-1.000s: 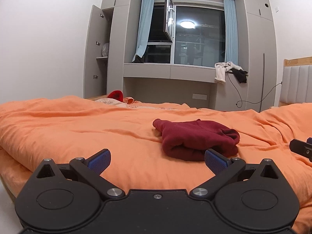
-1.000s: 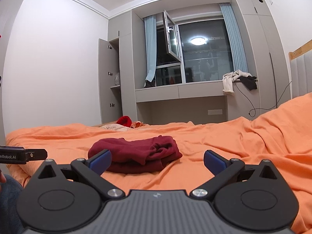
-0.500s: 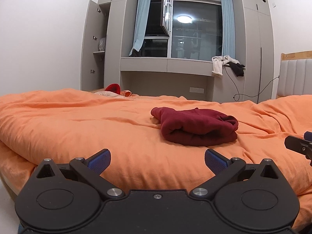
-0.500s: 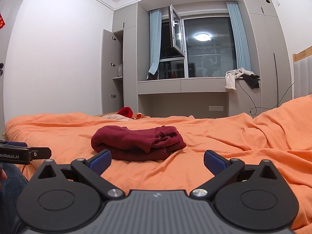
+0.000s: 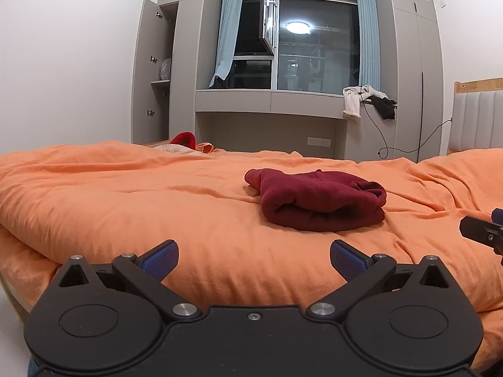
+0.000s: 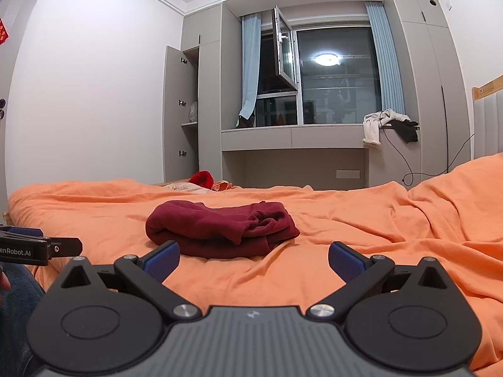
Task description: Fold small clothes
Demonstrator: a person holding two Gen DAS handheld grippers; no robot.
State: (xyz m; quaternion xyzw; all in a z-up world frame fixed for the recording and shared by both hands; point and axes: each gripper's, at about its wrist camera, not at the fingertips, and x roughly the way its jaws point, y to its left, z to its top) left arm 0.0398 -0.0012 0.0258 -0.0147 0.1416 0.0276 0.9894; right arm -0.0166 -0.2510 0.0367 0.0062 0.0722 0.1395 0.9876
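Both tongs are drawing back and sinking lower relative to the bed. In the left wrist view, the left tongs (image 5: pixel 254 259) are now framing bare orange duvet (image 5: pixel 125 207), and the folded maroon garment (image 5: pixel 317 201) is sitting clear beyond the blue pads, where 1 second ago the right pad was overlapping its near edge. The window (image 5: pixel 314 44) is climbing higher in the frame. In the right wrist view, the right tongs (image 6: pixel 254 259) are levelling out, and the garment (image 6: pixel 220 229) is appearing further right, nearer the middle between the pads.
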